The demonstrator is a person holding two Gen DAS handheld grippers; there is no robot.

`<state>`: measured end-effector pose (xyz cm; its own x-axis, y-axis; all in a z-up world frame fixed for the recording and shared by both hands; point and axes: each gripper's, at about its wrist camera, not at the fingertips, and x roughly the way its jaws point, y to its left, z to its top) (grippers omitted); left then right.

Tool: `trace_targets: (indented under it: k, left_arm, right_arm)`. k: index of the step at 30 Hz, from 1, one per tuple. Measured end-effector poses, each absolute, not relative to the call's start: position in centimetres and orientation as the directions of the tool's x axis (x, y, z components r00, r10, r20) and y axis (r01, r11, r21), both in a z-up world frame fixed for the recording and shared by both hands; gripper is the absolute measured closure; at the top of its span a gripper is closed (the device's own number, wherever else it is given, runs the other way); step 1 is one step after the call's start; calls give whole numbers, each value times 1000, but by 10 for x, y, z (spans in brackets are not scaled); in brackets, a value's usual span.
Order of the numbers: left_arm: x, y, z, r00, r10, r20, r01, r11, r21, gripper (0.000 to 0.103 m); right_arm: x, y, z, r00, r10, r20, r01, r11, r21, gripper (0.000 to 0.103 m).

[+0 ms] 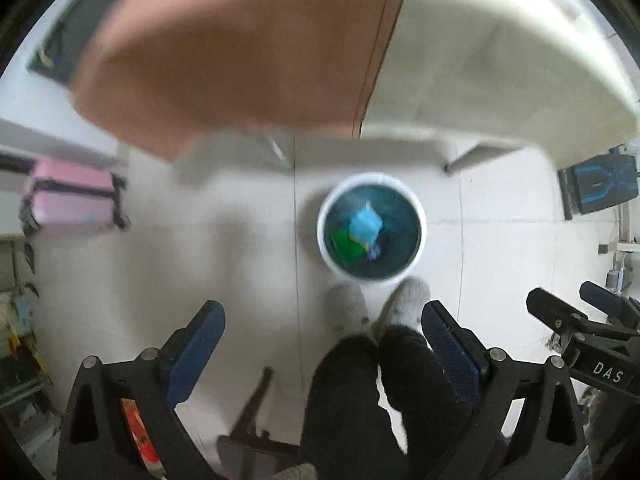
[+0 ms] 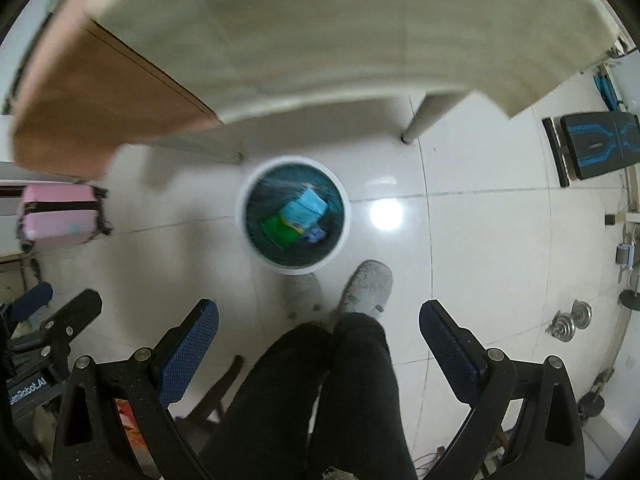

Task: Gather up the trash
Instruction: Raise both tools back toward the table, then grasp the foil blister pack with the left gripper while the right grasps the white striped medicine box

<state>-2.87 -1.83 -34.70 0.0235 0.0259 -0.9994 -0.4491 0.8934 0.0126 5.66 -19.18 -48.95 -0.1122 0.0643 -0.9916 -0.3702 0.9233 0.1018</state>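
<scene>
A white round trash bin [image 1: 326, 216] [image 2: 242, 216] with a dark liner stands on the floor below both grippers. Inside lie a light blue packet [image 1: 365, 224] [image 2: 304, 210], a green packet [image 1: 347, 245] [image 2: 280, 232] and a small blue scrap [image 2: 316, 235]. My left gripper [image 1: 323, 326] is open and empty, high above the floor just short of the bin. My right gripper [image 2: 319, 326] is open and empty, also high above the floor; it shows at the right edge of the left wrist view [image 1: 576, 312].
A table with a cream cloth [image 2: 340, 28] [image 1: 500, 52] and a brown top [image 1: 240, 48] overhangs the far side of the bin. The person's black-trousered legs [image 2: 340, 392] and grey slippers [image 2: 368, 284] stand beside it. A pink suitcase [image 2: 60, 216] is left, weights [image 2: 568, 320] right.
</scene>
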Motion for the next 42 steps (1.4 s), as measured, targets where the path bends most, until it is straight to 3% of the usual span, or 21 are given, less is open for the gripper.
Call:
trace_targets:
  k: [5,8,12,20,27,29,31,32,33,34,38,42]
  left_arm:
    - [21,-2,-254,190,143,-971,-414,909,52,3]
    - [64,11,-228,241,202,-949,-396,913,94,3]
    - [127,29,-232,225,272,-936,-386,907,171,3]
    - [223,51,-293,59,212,-975,-351,919,179,3]
    - [258,71,-335,-25,115,-993,-316,942,117,3]
    - [264,75,-342,-32,86,-996,-312,946,91,3]
    - [267,80,-346,-24,45,-999,-329,943,51,3]
    - [269,83,-347,-19,19,-1000,-347,937,25,6]
    - [270,86,-349,-12,-11,-1000,-369,929,-6,18]
    - [272,89,-350,-11,-38,-999,-391,920,-31,24]
    - [266,93,-350,9,-108,-994,-502,859,-98,27]
    - [253,95,-354,34,-209,-977,-631,754,-184,28]
  right_arm:
    - [107,-182,-388,-45,124,-991,-399,907,132,1]
    - [150,-173,-345,33,102,-994,-462,884,75,1]
    - [226,-152,-320,108,25,-994,-553,832,-39,1]
    - [356,-90,-382,77,-130,-989,-727,671,-144,1]
    - [406,-48,-449,-27,-215,-976,-848,522,-92,2]
    - [414,-49,-453,-71,-190,-979,-830,556,-48,4]
    - [425,-55,-447,-90,-140,-986,-763,646,-22,15]
    - [431,-61,-445,-105,-134,-985,-709,705,-21,15]
    - [437,-68,-445,-144,-119,-982,-645,764,2,15]
    - [443,-79,-446,-207,-69,-976,-552,832,58,15]
    - [451,-104,-447,-365,103,-925,-305,926,223,15]
    - [445,-95,-435,-280,39,-959,-416,895,158,13]
